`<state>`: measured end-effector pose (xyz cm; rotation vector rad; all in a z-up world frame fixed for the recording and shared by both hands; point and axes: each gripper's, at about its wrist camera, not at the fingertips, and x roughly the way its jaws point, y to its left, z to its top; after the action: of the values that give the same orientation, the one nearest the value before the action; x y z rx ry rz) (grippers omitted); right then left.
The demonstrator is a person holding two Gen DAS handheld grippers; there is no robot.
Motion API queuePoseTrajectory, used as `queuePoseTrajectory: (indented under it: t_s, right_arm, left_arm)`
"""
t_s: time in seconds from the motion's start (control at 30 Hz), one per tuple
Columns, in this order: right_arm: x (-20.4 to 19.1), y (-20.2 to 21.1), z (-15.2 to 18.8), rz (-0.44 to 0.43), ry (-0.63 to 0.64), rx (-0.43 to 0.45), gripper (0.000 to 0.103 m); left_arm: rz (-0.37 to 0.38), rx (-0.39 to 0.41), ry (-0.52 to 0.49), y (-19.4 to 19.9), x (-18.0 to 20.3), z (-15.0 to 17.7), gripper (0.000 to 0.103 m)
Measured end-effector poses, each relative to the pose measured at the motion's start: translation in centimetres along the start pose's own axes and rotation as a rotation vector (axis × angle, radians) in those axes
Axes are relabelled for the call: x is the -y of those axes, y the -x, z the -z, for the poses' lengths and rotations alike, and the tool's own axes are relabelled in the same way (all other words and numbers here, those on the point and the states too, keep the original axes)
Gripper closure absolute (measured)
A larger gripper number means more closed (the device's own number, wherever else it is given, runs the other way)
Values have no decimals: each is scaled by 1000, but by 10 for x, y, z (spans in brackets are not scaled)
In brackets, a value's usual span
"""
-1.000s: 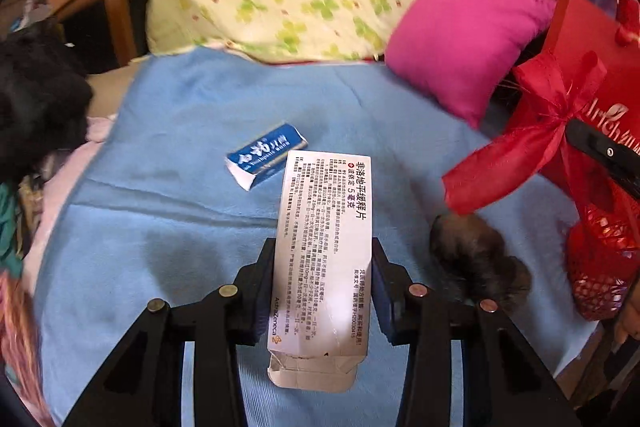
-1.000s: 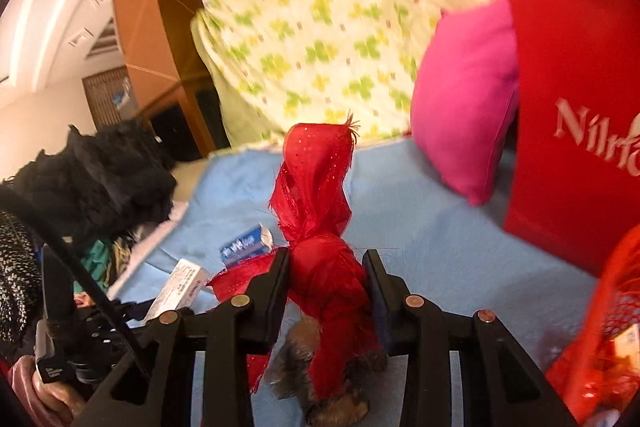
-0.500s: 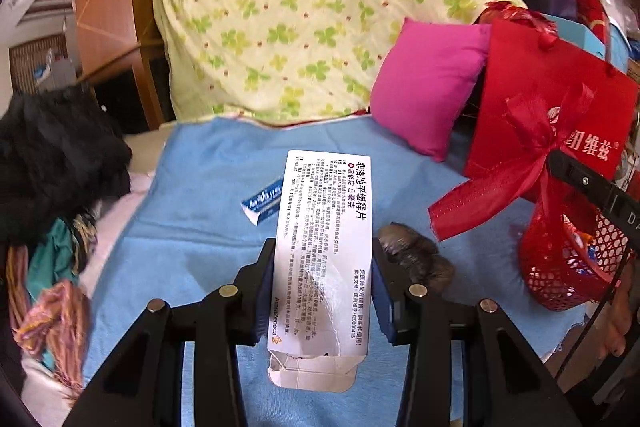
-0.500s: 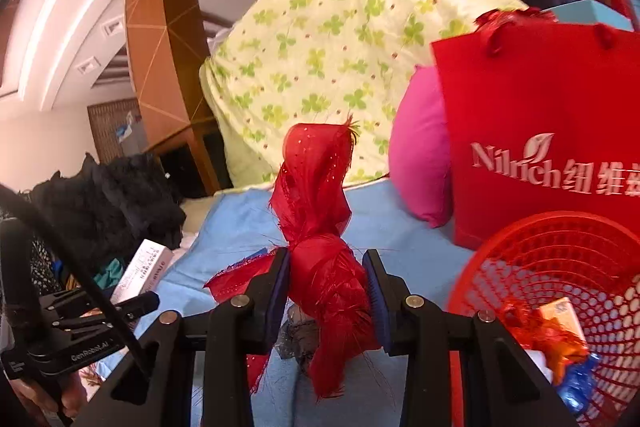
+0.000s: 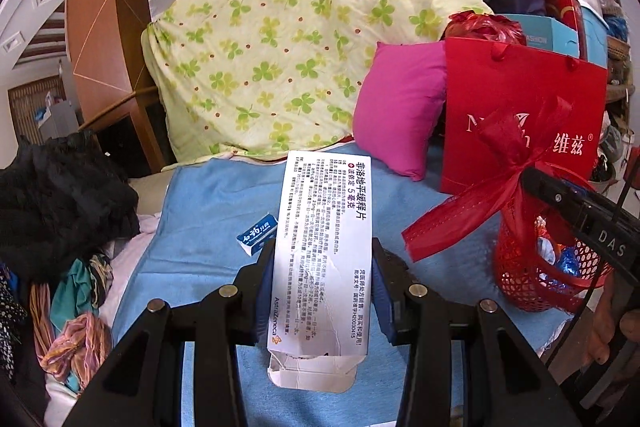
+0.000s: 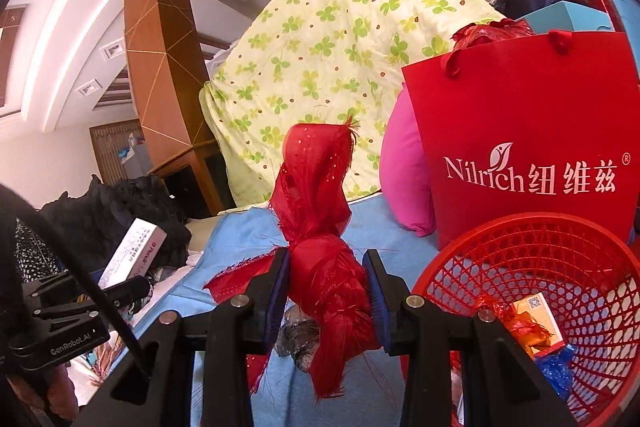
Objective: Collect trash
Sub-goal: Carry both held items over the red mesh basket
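My left gripper is shut on a white medicine box with black print, held lengthwise above the blue blanket. My right gripper is shut on a bunched red ribbon whose ends hang out below. The ribbon also shows at the right of the left wrist view, the white medicine box at the left of the right wrist view. A red mesh basket with wrappers and a small box inside sits just right of the ribbon. A small blue box lies on the blanket.
A red paper bag and a pink cushion stand behind the basket. A yellow clover-print quilt is piled at the back. Black and mixed clothing lies at the left. A dark crumpled lump rests under the ribbon.
Both grippers have risen and drawn back with their loads. The red basket has come into view beside the ribbon, and more of the room behind the bed shows.
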<state>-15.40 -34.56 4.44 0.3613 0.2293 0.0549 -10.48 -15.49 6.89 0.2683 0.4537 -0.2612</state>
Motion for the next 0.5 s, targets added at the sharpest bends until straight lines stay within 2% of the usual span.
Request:
queuePoseTrajectory:
  t_s: [0.5]
  right_arm:
    - [20, 12, -3, -10, -45, 29, 63]
  left_arm:
    - [3, 0, -50, -2, 28, -5, 58]
